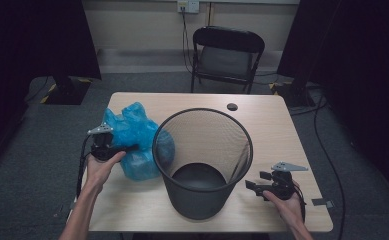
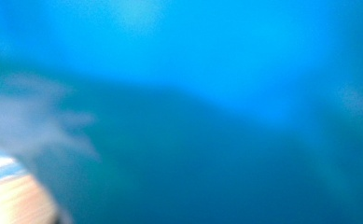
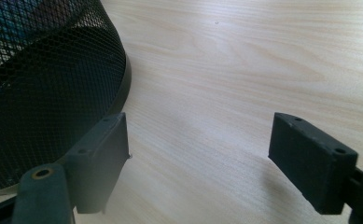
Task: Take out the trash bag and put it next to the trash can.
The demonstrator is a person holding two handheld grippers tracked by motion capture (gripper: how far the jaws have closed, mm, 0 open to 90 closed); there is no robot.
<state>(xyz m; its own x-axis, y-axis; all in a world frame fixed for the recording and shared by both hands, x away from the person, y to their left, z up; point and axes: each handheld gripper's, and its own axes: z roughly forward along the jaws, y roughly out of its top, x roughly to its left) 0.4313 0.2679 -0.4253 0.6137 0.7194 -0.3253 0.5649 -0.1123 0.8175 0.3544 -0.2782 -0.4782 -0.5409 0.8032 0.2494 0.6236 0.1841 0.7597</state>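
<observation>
A crumpled blue plastic bag (image 1: 134, 135) lies on the left half of the wooden table (image 1: 262, 130), touching a black mesh wastebasket (image 1: 197, 200) that stands upright in the middle. My left gripper (image 1: 124, 149) is pushed into the bag's left side, and its jaws are buried in the plastic. In the left gripper view the blue bag (image 2: 193, 70) is a close blur, so the jaw gap is hidden. My right gripper (image 1: 254, 186) rests low near the front right, just right of the basket. In the right gripper view this gripper (image 3: 202, 158) is open over bare wood, beside the mesh wall (image 3: 44, 93).
A black folding chair (image 1: 227, 52) stands behind the table's far edge. A small black round cap (image 1: 232, 106) sits in the tabletop near the back. Cables run over the grey floor on the right. Bare wood (image 3: 244, 70) lies to the right of the basket.
</observation>
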